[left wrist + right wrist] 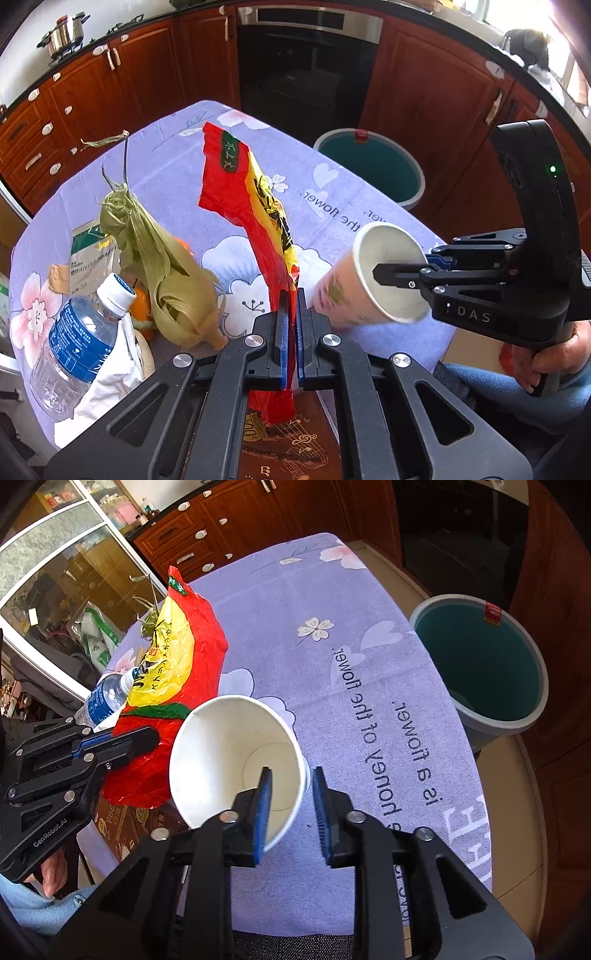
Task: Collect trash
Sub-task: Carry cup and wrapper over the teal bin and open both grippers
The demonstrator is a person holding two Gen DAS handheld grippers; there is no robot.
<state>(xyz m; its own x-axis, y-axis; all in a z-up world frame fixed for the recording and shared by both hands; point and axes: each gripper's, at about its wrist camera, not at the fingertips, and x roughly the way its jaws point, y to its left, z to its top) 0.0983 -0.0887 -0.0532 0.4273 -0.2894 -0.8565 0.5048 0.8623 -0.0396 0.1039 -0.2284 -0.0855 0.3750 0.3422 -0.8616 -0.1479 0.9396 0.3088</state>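
- The surface wears a lilac cloth printed with flowers and words; dark wooden cupboards and an oven stand behind it.
- A grey bin with a teal inside stands on the floor just off the far right edge of the surface, upright.
- A red and yellow wrapper is lifted above the middle of the surface, rising tall from the left gripper; its blue-padded fingers are pressed together on the wrapper's lower end.
- A white paper cup is held tilted near the front edge, its mouth turned toward the right wrist camera. The right gripper grips its rim: one of the fingers sits inside the cup, the other outside against the wall.
- A plastic water bottle with a blue label leans at the left edge on a white cloth.
- Pale green corn husks are heaped beside the bottle, an orange half hidden beneath them.
- A paper packet lies behind the husks, toward the left edge.
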